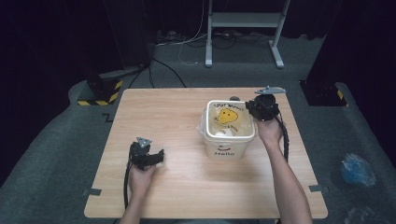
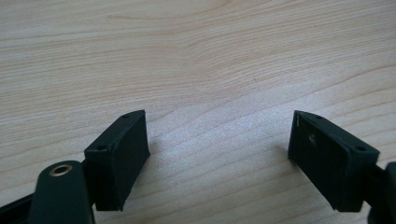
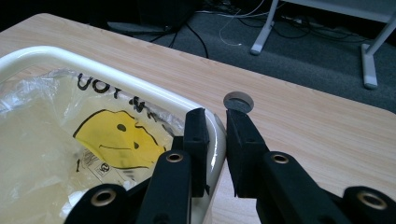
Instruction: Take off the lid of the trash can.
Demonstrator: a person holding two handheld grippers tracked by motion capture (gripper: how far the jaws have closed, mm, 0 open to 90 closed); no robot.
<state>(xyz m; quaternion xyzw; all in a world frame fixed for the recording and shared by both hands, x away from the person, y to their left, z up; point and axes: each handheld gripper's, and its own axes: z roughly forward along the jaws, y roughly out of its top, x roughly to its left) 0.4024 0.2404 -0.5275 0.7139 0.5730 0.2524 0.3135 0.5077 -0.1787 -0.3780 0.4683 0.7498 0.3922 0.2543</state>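
Two hand-held grippers work over a pale wooden table [image 1: 187, 186] in the high view. The right hand-held gripper [image 1: 257, 108] sits at the far right corner of a white bin [image 1: 229, 149] lined with a clear bag [image 1: 227, 117] bearing a yellow smiley; the left hand-held gripper [image 1: 159, 156] rests well apart, on bare wood to the bin's left. Grey carpet and a white metal frame [image 1: 243, 28] lie beyond the table.

From the left gripper view, the left hand-held gripper [image 2: 218, 144] is spread wide with bare table [image 2: 196, 56] between its jaws.

Seen in the right gripper view, the right hand-held gripper [image 3: 217, 140] pinches the bin's rim [image 3: 116, 74], one jaw inside against the bag [image 3: 42, 135], one outside. A small grey disc [image 3: 238, 101] lies just past the jaws.
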